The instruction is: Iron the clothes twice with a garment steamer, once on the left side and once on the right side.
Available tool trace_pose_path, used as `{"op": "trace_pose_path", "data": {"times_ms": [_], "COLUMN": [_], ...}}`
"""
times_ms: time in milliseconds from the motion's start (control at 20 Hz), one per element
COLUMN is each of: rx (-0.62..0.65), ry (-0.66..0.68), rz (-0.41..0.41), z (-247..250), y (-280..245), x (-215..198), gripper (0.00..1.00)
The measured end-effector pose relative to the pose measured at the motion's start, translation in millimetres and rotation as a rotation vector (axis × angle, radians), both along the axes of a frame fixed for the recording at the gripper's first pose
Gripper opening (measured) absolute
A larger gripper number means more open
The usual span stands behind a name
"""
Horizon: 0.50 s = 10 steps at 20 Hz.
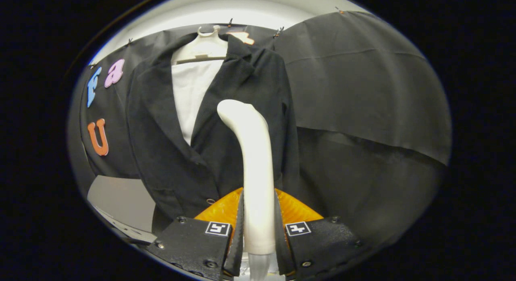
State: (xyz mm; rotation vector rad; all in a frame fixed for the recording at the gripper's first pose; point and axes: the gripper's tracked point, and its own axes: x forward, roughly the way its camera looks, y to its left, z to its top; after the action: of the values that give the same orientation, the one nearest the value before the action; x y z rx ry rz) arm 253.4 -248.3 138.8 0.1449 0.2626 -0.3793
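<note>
You have nothing readable here: the two square black-and-white tags [218, 228] on the gripper [258, 228] carry coded patterns, not words or numbers.

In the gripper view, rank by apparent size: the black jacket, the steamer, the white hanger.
1. Black jacket, largest.
2. Steamer, held between the gripper fingers; nearness to the camera inflates it.
3. White hanger, smallest, partly hidden by the jacket.
</note>
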Motion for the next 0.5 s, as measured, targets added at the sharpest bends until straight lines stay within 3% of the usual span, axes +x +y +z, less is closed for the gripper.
{"op": "trace_pose_path", "data": {"times_ms": [500], "rx": [-0.028], "ry": [0.121], "rz": [0.03], "z": [-73], "y": [19], "x": [-5], "gripper": [0.37]}}
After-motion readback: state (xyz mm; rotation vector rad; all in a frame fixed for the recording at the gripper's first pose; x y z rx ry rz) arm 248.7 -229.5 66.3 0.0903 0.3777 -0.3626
